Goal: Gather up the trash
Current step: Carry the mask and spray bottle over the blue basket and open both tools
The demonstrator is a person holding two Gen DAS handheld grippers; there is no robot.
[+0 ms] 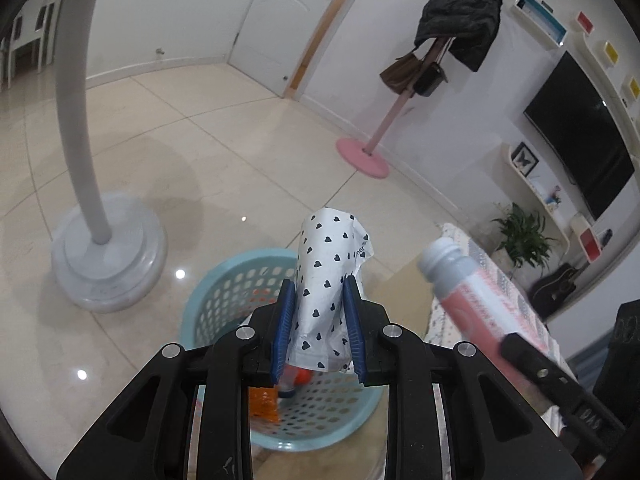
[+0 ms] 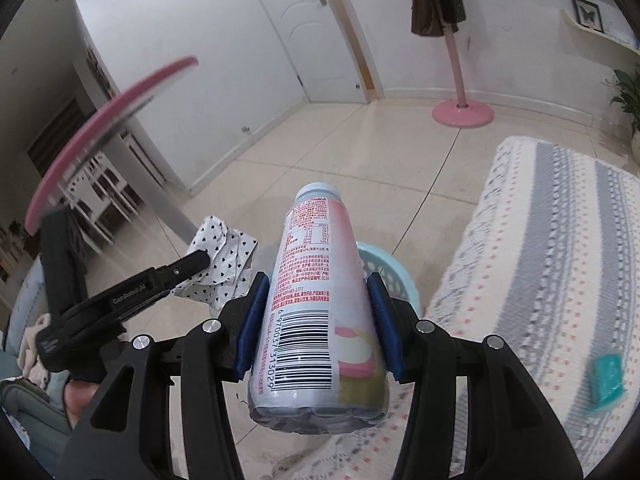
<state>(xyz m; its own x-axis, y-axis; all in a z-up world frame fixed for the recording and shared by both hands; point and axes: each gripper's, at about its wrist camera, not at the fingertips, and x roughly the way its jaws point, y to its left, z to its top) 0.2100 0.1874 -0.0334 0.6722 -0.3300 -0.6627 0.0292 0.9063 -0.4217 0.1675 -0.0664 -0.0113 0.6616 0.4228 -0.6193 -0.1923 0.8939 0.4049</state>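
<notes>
- Glossy beige tiled floor (image 1: 224, 168); white door (image 1: 276, 20) at the back, pink coat stand (image 1: 372, 148) with dark jacket off to one side.
- Left tool (image 1: 318, 332) clenched on a crumpled white paper wrapper with small dark hearts (image 1: 328, 280), blue pads pressed to both sides.
- Wrapper sits directly above a pale blue perforated plastic basket (image 1: 224, 292) on the floor; orange scraps (image 1: 264, 404) lie inside.
- Right tool (image 2: 316, 324) grasps a pink-and-white labelled plastic bottle (image 2: 316, 288), neck pointing away, barcode facing up.
- Bottle hangs beside the wrapper, near the basket.
- Tabletop under a knitted patterned cloth (image 2: 540, 272), just beside the basket.
</notes>
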